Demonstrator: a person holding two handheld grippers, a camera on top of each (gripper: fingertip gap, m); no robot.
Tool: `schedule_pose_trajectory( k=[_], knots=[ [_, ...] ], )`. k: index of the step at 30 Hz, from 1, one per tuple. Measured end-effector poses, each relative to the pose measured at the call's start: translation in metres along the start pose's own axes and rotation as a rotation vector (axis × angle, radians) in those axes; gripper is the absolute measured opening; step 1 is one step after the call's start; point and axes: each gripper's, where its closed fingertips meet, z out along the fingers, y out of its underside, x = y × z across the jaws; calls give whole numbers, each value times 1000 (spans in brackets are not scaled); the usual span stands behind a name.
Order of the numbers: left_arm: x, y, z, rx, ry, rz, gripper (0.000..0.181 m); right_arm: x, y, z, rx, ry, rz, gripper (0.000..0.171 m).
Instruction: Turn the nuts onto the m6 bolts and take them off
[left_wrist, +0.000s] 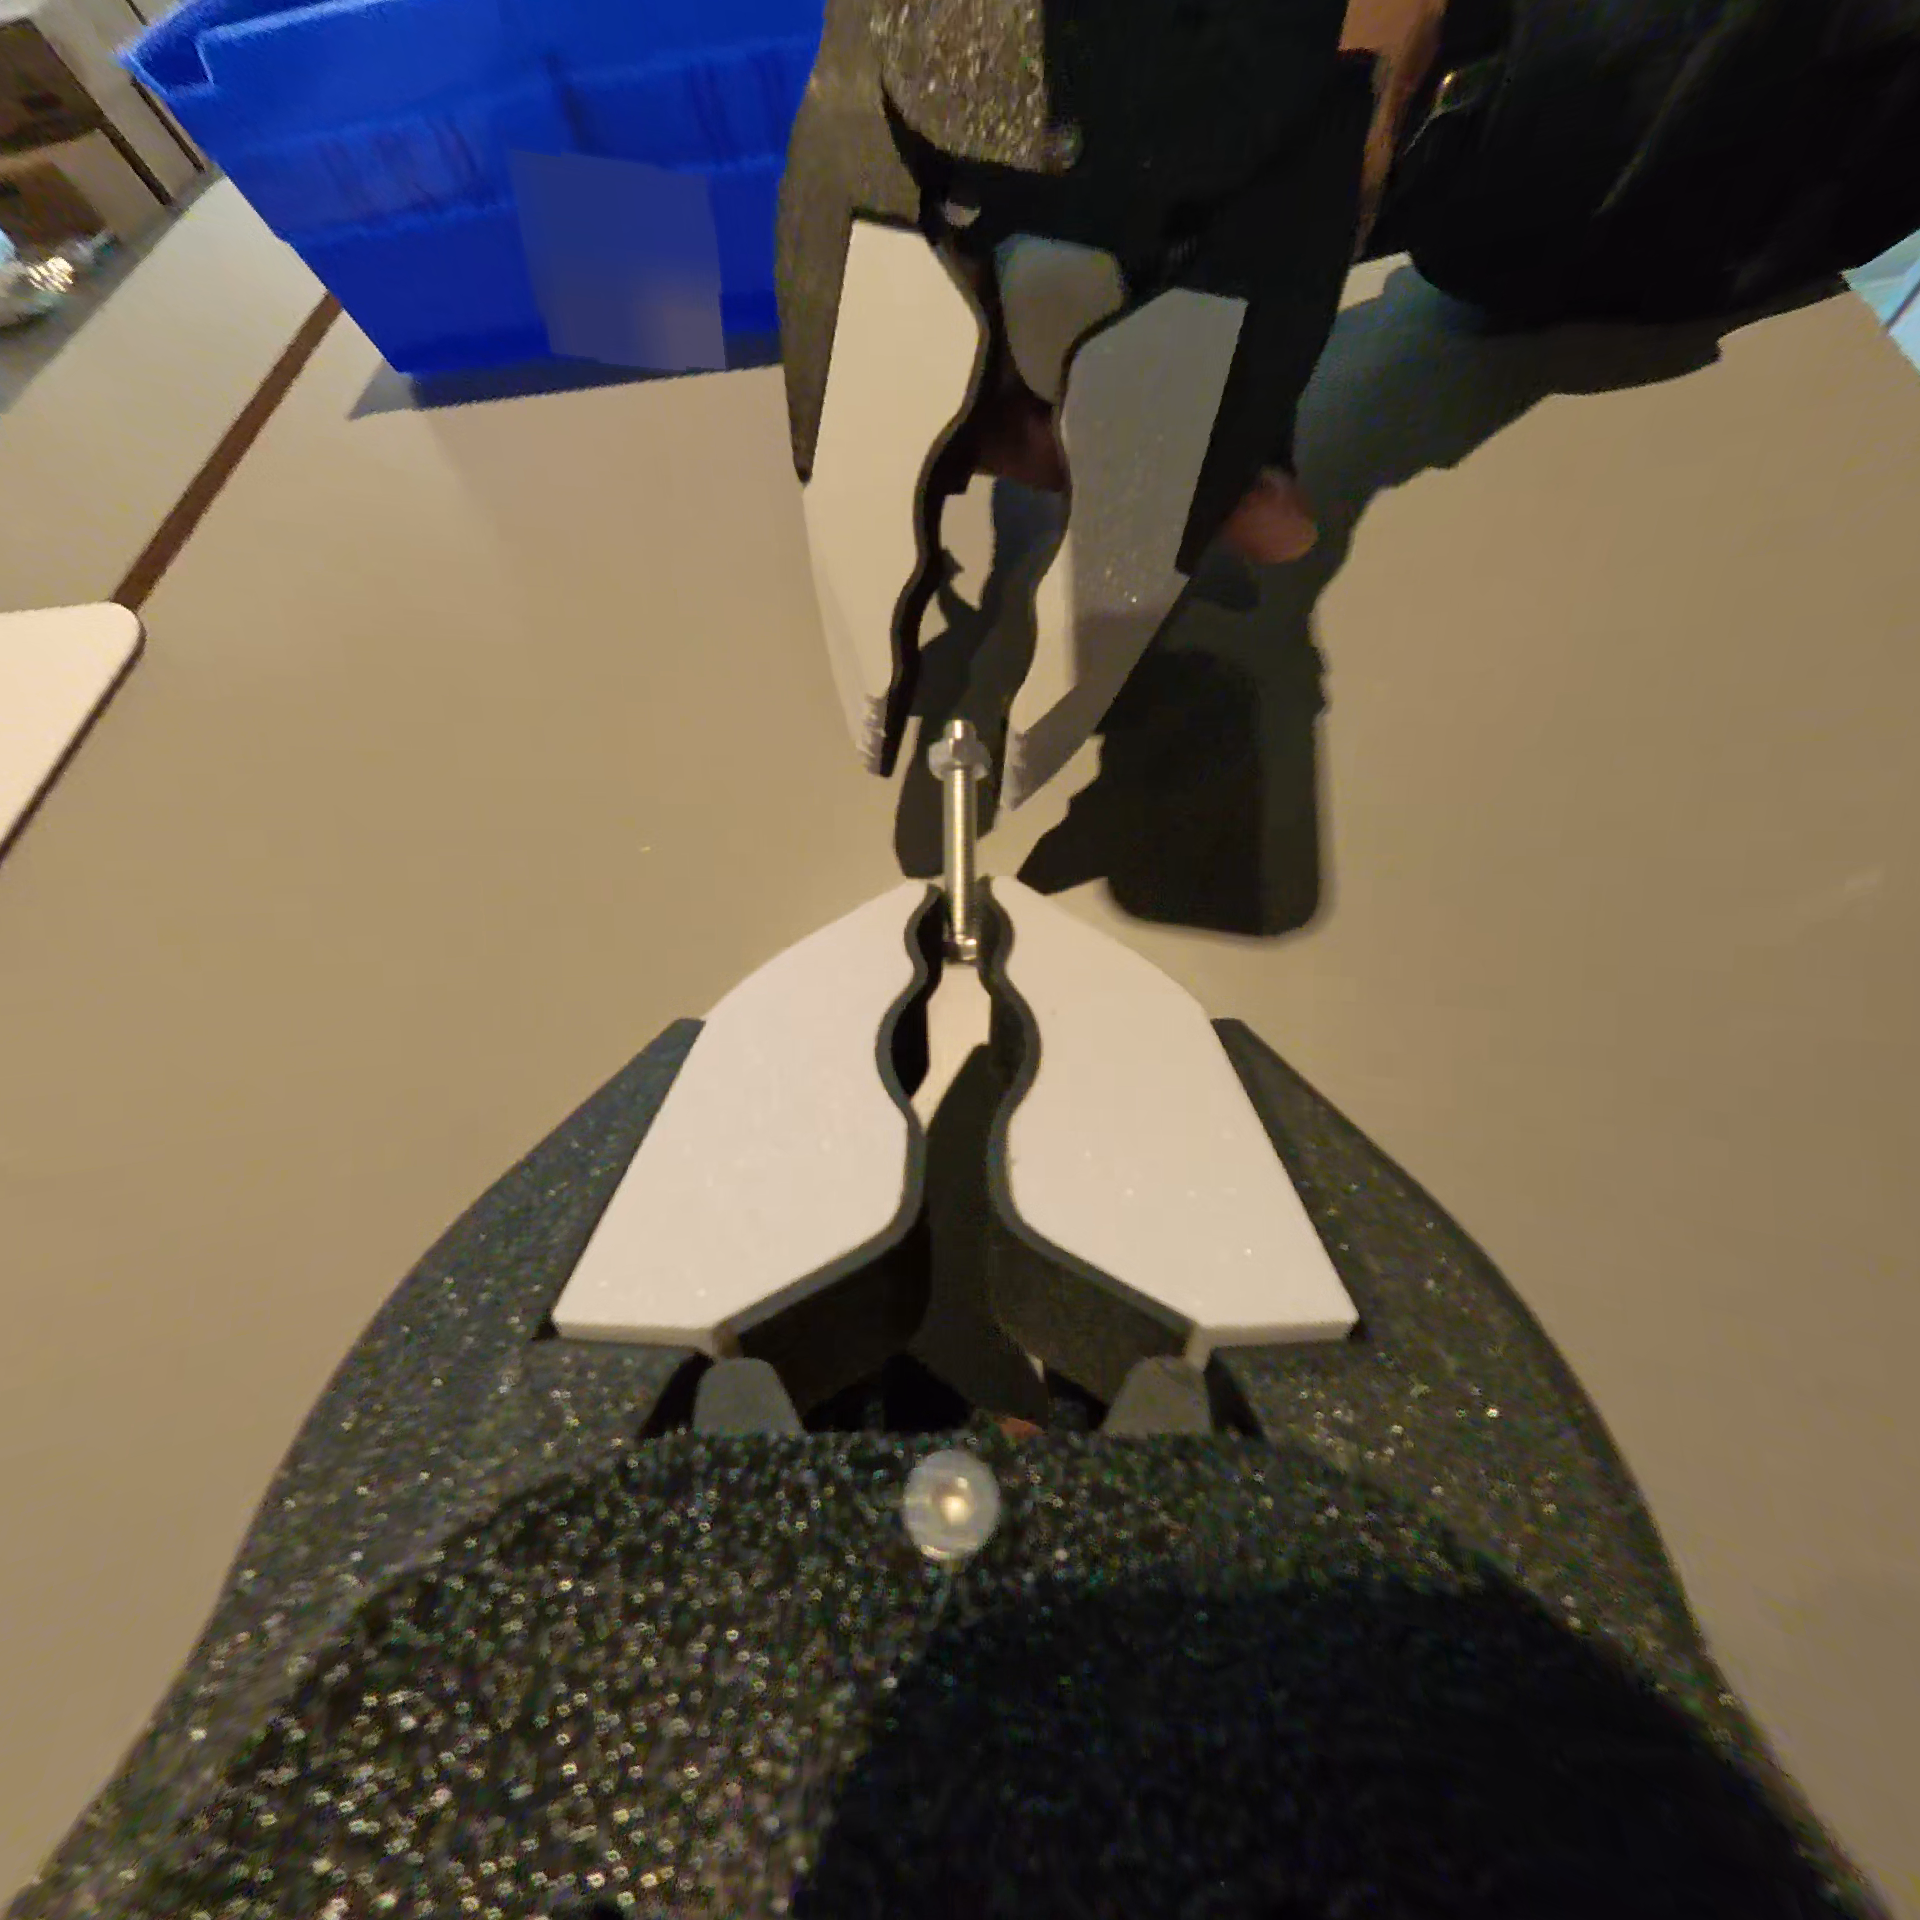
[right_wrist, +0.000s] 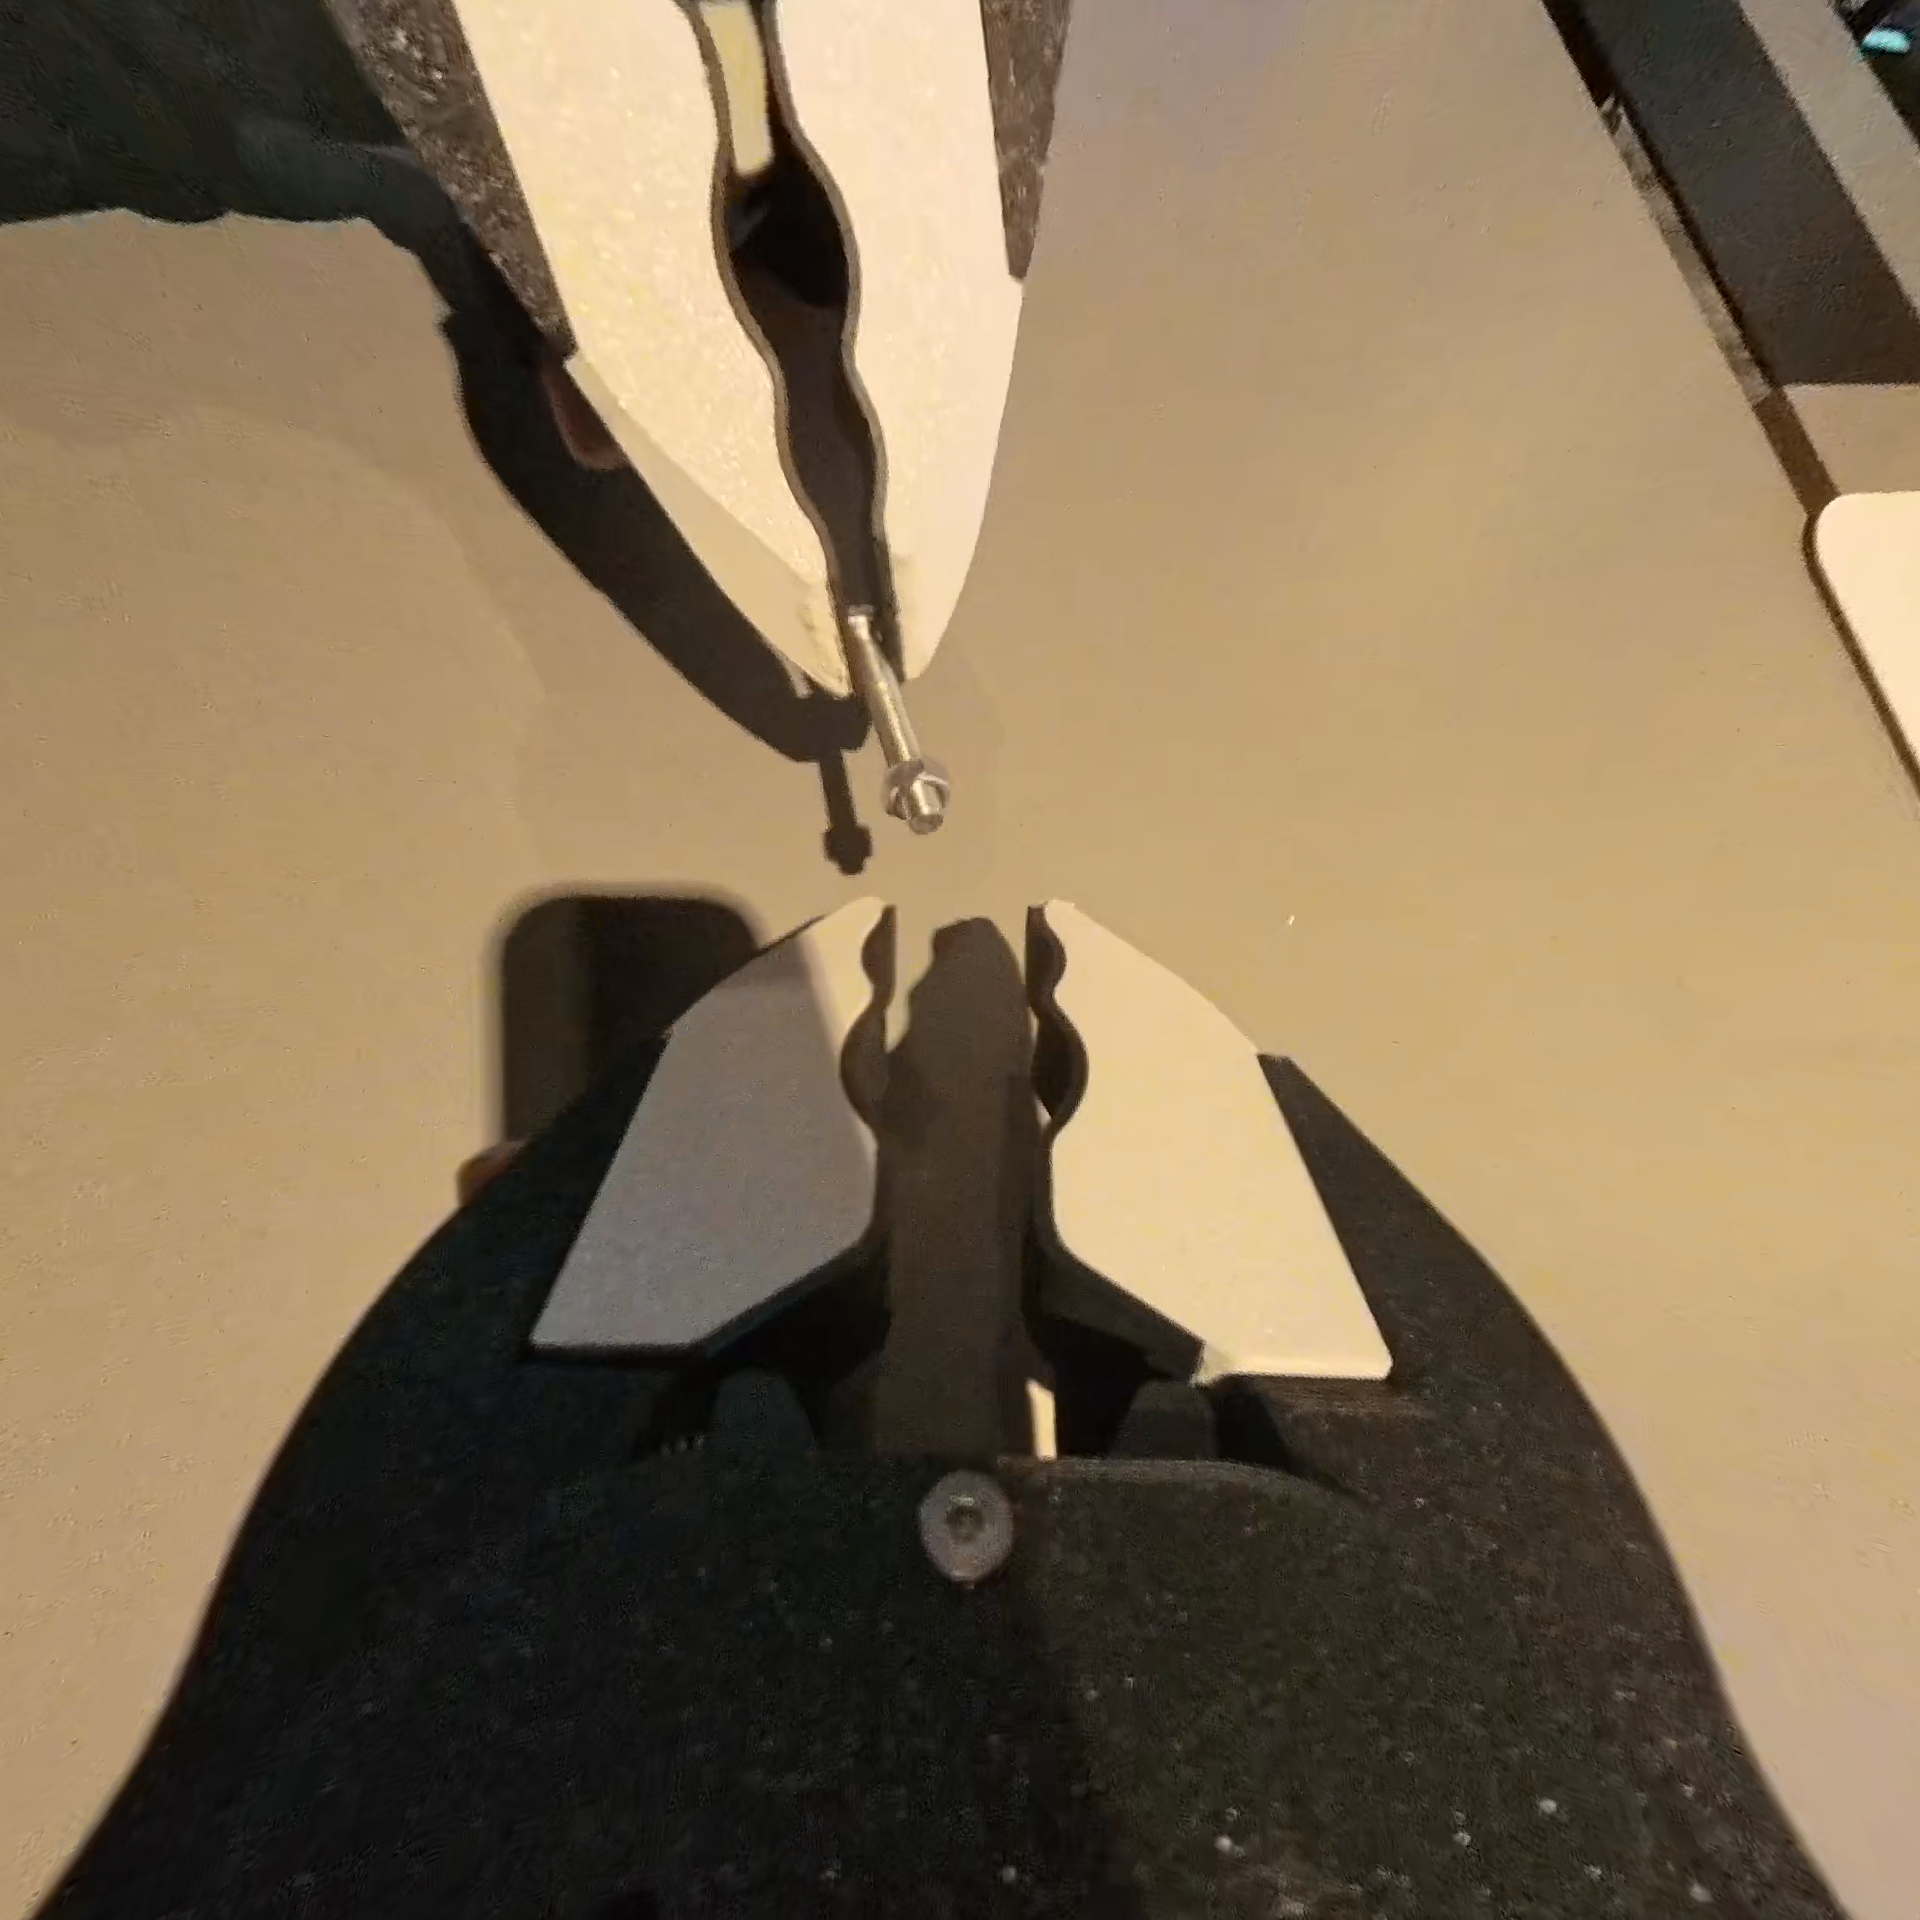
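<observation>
The left gripper (left_wrist: 958, 902) had its two white fingers (left_wrist: 790, 1091) squeezed almost together. Only a thin wavy gap was left between them. At the tips they held the head end of a shiny bolt (left_wrist: 959, 842). The bolt stuck straight out, away from the gripper, and floated above the table (left_wrist: 416, 935) without touching it.

A small nut (left_wrist: 957, 750) sat on the far end of the bolt, close to the tip. In the right wrist view the same nut (right_wrist: 916, 795) showed with a little bit of the bolt (right_wrist: 881, 698) poking through it. The bolt's dark shadow lay on the table just to its left.

The right gripper (right_wrist: 961, 909) came from the other side and faced the left one. Its fingers (right_wrist: 1153, 1091) were spread apart and held nothing. In the left wrist view its tips stood on the left and right of the nut with a small gap on each side. In the right wrist view the nut looked just past the tips, so I could not tell if it was really between them.

The table was plain and tan. A blue bin (left_wrist: 468, 177) stood at the far left of it, well away from the grippers. A white board (left_wrist: 52, 686) lay at the left edge.
</observation>
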Motion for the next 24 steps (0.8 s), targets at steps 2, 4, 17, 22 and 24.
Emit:
schedule_pose_trajectory(
  k=[2,4,17,22,24],
  knots=[
    [-1,-3,-1,16,-14,23,6,1,2,1,-11,-1,7,24],
    [-3,-5,-2,30,-28,40,6,1,4,1,-18,-1,6,24],
    [-10,-17,-4,75,-161,232,5,4,0,0,27,-49,151,23],
    [-12,-13,-2,35,-192,278,5,-2,-17,-8,146,-164,285,27],
    [-11,-15,-2,40,-191,285,5,-1,-25,-13,209,-214,365,29]
  ],
)
